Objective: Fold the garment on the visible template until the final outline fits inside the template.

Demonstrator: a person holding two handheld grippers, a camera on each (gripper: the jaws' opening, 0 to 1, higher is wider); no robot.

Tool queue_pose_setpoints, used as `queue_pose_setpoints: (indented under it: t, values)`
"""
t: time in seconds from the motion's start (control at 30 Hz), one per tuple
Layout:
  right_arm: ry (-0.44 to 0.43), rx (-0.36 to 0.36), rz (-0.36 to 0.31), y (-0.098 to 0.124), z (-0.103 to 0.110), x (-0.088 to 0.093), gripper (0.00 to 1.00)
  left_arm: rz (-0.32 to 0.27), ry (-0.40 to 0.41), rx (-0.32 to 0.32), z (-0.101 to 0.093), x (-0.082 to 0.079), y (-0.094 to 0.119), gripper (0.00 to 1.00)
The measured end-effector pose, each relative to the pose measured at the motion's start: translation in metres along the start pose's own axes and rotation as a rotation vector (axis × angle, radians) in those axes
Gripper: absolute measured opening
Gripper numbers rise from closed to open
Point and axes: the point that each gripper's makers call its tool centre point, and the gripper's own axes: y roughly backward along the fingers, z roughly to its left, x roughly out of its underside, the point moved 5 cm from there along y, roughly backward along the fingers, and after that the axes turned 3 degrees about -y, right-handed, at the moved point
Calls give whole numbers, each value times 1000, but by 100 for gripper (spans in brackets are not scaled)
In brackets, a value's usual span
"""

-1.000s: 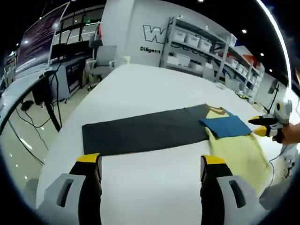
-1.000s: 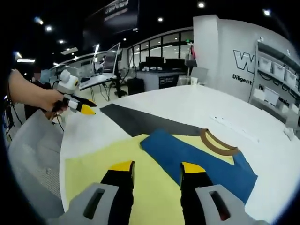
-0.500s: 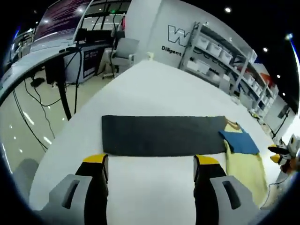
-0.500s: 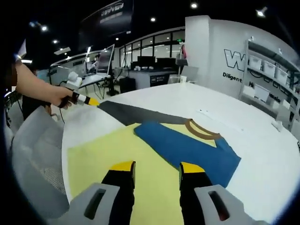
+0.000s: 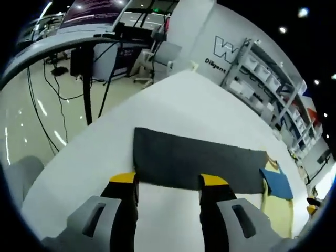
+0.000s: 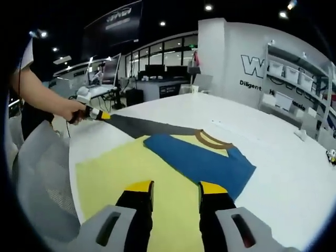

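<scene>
On the white counter (image 5: pixel 173 100), your open left gripper (image 5: pixel 169 181) has closed in on the dark template (image 5: pixel 194 163); your open right gripper (image 6: pixel 171 187) hovers over the unfolded yellow-blue garment (image 6: pixel 136 168).

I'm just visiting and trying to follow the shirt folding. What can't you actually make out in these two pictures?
- Right gripper view: the near hem of the yellow shirt is hidden behind the right gripper.
- Right gripper view: the dark template is partly covered by the shirt.
- Left gripper view: the shirt is small and cut off at the picture edge.
- Right gripper view: the left gripper is too small to tell its jaws' state there.
</scene>
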Motion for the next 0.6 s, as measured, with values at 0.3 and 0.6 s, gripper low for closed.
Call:
queue_pose_setpoints:
  t: [0.3,0.6]
  values:
    - [-16,13,-11,3,2,2,25,3,21,-70,5,-1,5,7]
    - [-31,34,-14,8,-3,5,23,-21,-1,-54,-7,-11,8,1]
